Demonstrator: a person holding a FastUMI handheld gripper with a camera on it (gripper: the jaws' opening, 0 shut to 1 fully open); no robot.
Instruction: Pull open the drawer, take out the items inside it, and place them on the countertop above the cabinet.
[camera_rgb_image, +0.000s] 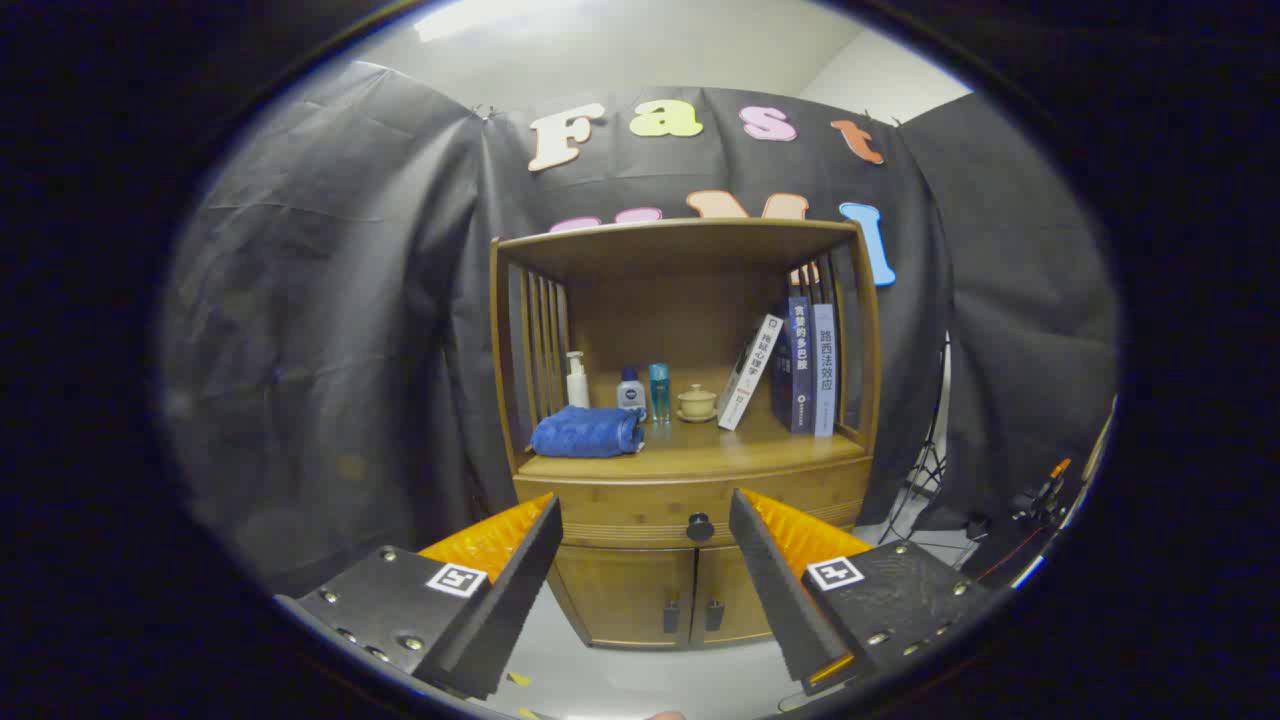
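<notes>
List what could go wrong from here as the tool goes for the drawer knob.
1. The drawer knob is small and round; the open tool is spread far wider, so its fingers may slip off.
2. The countertop is crowded: blue towel, bottles, lidded cup, leaning book. Placed items could knock something over.

The setting is a recording booth staged as a household corner. Black cloth (330, 300) hangs as the backdrop on all sides, with a pale wall and ceiling above it. A stand with a clamp (1045, 490) sits beside the cloth. At the centre stands a wooden cabinet (690, 560) with a closed drawer (690, 505) and two doors. Its countertop (700, 455) carries a folded blue towel (587, 432), toiletry bottles (630, 388), a lidded cup (697, 402) and books (800, 365).
</notes>
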